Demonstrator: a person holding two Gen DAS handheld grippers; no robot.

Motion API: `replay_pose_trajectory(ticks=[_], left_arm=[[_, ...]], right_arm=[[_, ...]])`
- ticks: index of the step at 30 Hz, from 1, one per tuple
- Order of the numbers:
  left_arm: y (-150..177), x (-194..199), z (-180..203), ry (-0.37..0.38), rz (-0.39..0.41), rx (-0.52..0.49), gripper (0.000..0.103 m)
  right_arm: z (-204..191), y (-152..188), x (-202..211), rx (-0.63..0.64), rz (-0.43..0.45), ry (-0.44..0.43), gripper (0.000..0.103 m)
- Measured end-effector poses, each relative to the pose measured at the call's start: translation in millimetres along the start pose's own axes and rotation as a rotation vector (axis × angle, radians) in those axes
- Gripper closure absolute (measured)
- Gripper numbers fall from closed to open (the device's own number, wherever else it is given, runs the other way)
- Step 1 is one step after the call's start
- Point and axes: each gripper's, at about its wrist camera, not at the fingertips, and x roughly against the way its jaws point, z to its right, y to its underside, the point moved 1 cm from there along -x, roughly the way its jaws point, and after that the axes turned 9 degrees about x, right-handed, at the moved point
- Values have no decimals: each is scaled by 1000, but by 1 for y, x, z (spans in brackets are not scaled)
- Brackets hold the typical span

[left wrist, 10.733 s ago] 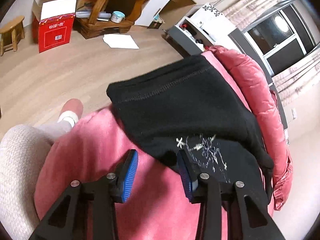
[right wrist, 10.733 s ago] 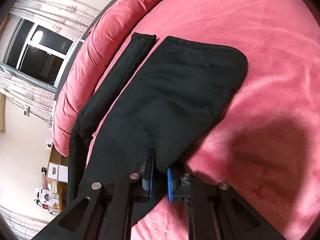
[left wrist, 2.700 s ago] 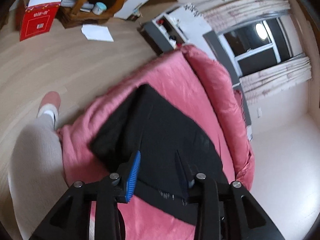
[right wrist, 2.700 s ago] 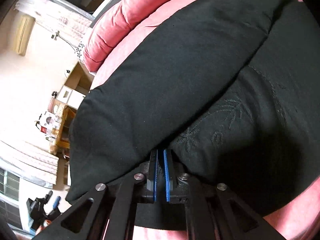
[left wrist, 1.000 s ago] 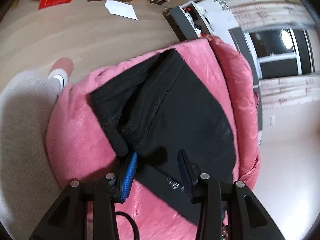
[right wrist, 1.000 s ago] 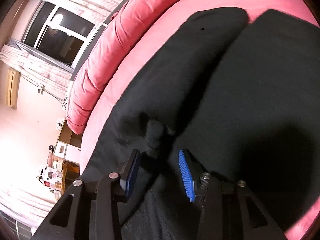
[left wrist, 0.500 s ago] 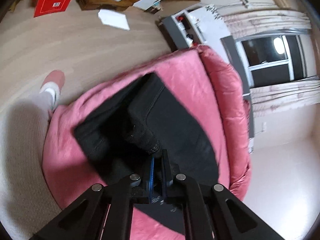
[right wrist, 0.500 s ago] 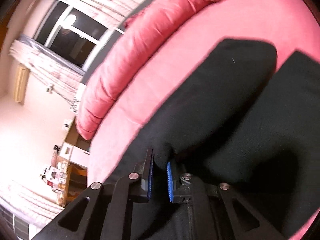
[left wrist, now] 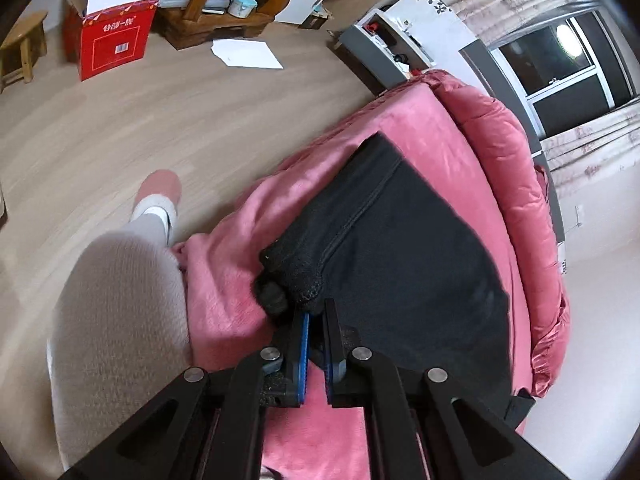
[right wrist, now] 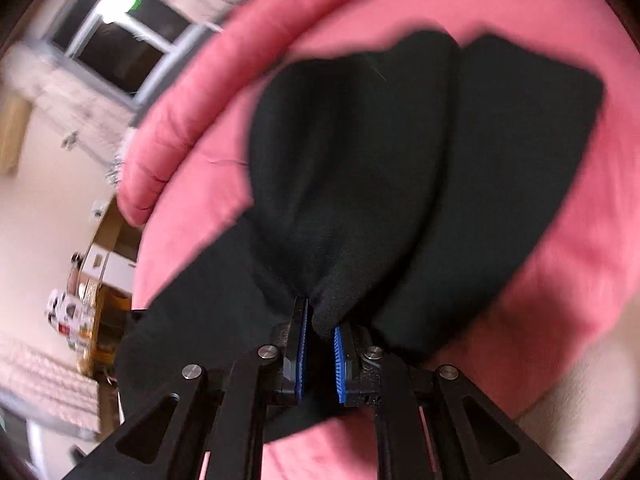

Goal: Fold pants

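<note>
Black hand-held gripper (left wrist: 314, 322) frames, blue ribbed pads, silver screws, pale knit trousers (left wrist: 120, 304), pink slipper (left wrist: 162, 186)

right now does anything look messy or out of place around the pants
Yes: a white sheet of paper lies loose on the wooden floor. The black pants bunch where both grippers pinch them, as expected mid-fold.
</note>
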Motion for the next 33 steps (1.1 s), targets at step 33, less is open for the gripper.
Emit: replay_pose_trajectory(ticks=[33], left_arm=[[8,-6,7,-11,35,53,95]], right_arm=[[85,-93,84,-176,393,39,92]])
